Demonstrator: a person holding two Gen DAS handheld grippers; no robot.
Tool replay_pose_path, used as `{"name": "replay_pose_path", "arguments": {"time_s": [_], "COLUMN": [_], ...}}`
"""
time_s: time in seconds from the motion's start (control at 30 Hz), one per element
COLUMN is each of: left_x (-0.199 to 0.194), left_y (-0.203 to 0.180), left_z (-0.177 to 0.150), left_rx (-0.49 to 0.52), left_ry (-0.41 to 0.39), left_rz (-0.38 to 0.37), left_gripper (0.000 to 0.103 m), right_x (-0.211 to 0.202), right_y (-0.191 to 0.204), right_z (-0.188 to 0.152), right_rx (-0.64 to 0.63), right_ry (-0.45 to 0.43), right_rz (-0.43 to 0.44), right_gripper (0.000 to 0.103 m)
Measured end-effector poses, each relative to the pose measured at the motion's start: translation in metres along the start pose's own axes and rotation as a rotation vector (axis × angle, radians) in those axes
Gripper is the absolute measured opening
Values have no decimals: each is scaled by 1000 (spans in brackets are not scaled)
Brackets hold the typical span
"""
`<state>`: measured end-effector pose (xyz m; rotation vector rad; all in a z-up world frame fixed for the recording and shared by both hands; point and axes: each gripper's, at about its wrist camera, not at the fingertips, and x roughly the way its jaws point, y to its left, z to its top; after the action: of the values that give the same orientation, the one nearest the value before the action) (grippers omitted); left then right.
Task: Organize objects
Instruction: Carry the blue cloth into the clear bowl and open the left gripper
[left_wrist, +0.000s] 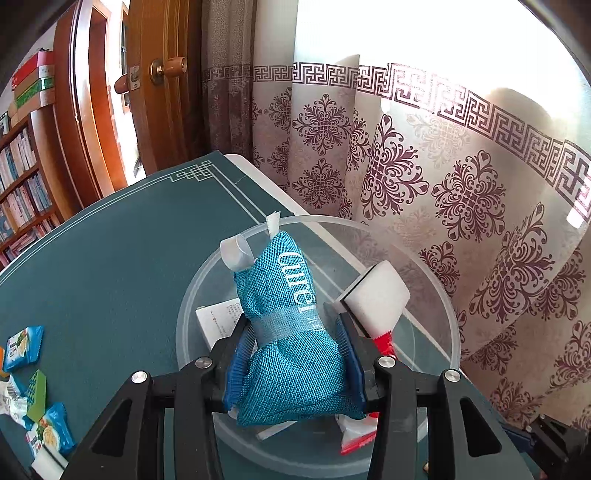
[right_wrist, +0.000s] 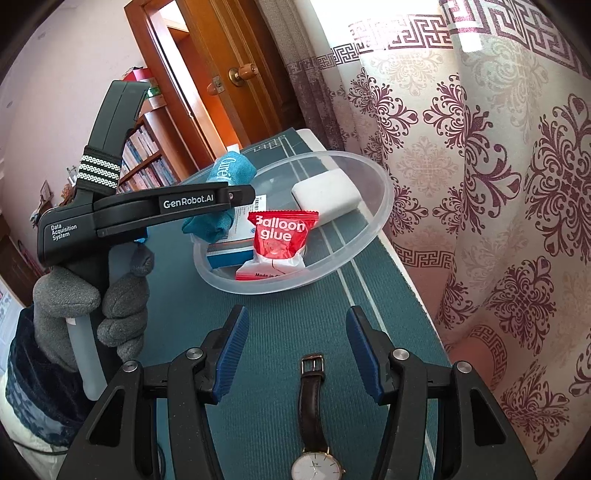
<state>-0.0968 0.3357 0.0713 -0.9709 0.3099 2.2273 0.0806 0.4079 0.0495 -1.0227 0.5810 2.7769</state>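
My left gripper (left_wrist: 295, 332) is shut on a teal woven pouch (left_wrist: 291, 332) with white lettering, held over the clear plastic bowl (left_wrist: 424, 258). In the right wrist view that pouch (right_wrist: 229, 173) hangs at the bowl's left rim (right_wrist: 380, 218), gripped by the left gripper (right_wrist: 236, 195), which a grey-gloved hand (right_wrist: 88, 306) holds. Inside the bowl lie a white block (right_wrist: 325, 195), a red balloon glue packet (right_wrist: 280, 236) and a white and blue box (right_wrist: 229, 254). My right gripper (right_wrist: 295, 332) stands open above a wristwatch (right_wrist: 316, 424) with a brown strap on the green mat.
Several blue snack packets (left_wrist: 22, 347) and a green block (left_wrist: 37, 395) lie on the mat (left_wrist: 122, 258) at the left. A patterned curtain (left_wrist: 443, 177) hangs close behind the table's far edge. A wooden door (left_wrist: 166, 85) and bookshelf (left_wrist: 22, 184) stand beyond.
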Motion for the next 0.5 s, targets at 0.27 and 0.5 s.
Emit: {"name": "replay_pose_path", "arguments": {"time_s": [0.27, 0.5], "left_x": [13, 4], "left_y": [1, 17], "left_z": [9, -1], "left_rx": [-29, -68], "left_ry": [-19, -19], "left_rz": [-14, 20], "left_gripper": [72, 77], "right_x": [0, -1], "right_y": [-2, -3], "right_z": [3, 4], "right_rx": [2, 1], "right_ry": [-6, -7], "right_rz": [-8, -7], "right_gripper": [56, 56]}}
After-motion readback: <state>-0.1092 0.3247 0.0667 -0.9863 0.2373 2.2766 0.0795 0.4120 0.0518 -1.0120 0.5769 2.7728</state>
